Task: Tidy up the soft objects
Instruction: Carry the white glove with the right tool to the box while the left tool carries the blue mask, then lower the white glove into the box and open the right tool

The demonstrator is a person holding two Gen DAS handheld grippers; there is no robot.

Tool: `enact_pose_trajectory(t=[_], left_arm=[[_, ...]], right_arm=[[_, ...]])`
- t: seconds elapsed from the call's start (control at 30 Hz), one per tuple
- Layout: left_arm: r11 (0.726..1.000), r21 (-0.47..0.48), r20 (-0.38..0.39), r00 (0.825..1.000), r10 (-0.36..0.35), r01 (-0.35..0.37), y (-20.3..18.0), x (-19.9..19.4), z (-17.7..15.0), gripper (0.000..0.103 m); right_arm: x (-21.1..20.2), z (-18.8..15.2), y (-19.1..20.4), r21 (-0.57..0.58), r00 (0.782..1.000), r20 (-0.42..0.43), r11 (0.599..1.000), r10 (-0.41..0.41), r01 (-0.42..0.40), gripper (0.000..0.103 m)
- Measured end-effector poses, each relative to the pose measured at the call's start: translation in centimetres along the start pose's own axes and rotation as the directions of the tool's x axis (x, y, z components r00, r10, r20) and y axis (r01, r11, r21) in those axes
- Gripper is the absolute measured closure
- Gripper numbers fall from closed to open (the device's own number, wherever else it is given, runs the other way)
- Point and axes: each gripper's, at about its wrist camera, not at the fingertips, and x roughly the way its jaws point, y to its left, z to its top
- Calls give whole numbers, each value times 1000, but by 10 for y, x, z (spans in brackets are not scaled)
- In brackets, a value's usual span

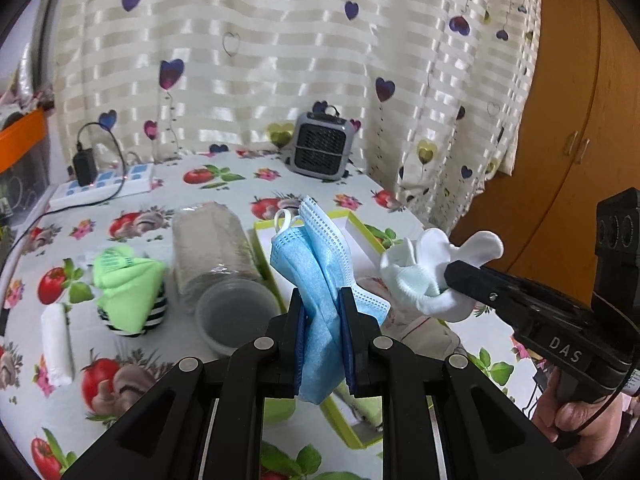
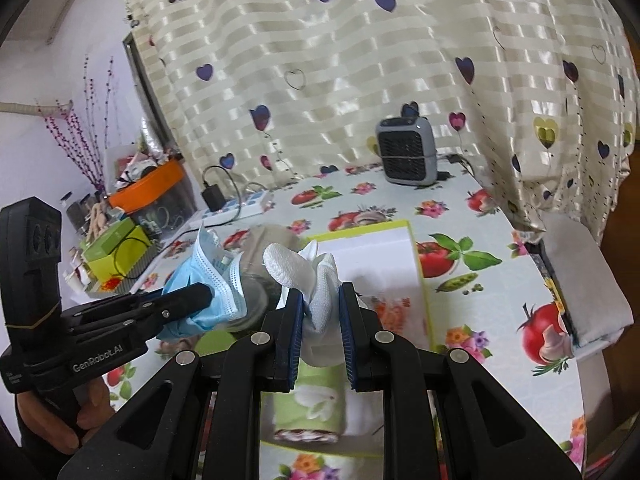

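My left gripper (image 1: 323, 300) is shut on a folded blue face mask (image 1: 316, 256) and holds it above the table; it also shows in the right wrist view (image 2: 208, 280). My right gripper (image 2: 320, 300) is shut on a white sock (image 2: 308, 276), held above a shallow white box with a lime-green rim (image 2: 372, 248). In the left wrist view the sock (image 1: 424, 268) hangs from the right gripper (image 1: 450, 276) beside the mask, over the box (image 1: 360, 236). A green rolled cloth (image 2: 310, 404) lies in the box below the right gripper.
A clear plastic jar (image 1: 216, 256) lies on its side left of the box. A green cloth on a striped sock (image 1: 128, 292) and a white roll (image 1: 58, 344) lie further left. A grey fan heater (image 1: 322, 146) and a power strip (image 1: 102, 186) stand at the back.
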Motion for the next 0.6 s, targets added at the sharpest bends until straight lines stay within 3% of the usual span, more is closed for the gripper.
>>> enact_pose_trajectory(t=[0.6], left_arm=[[1000, -8, -95, 995, -24, 24, -13, 67, 18, 88]], right_arm=[[64, 7, -34, 24, 994, -91, 998, -56, 58, 85]])
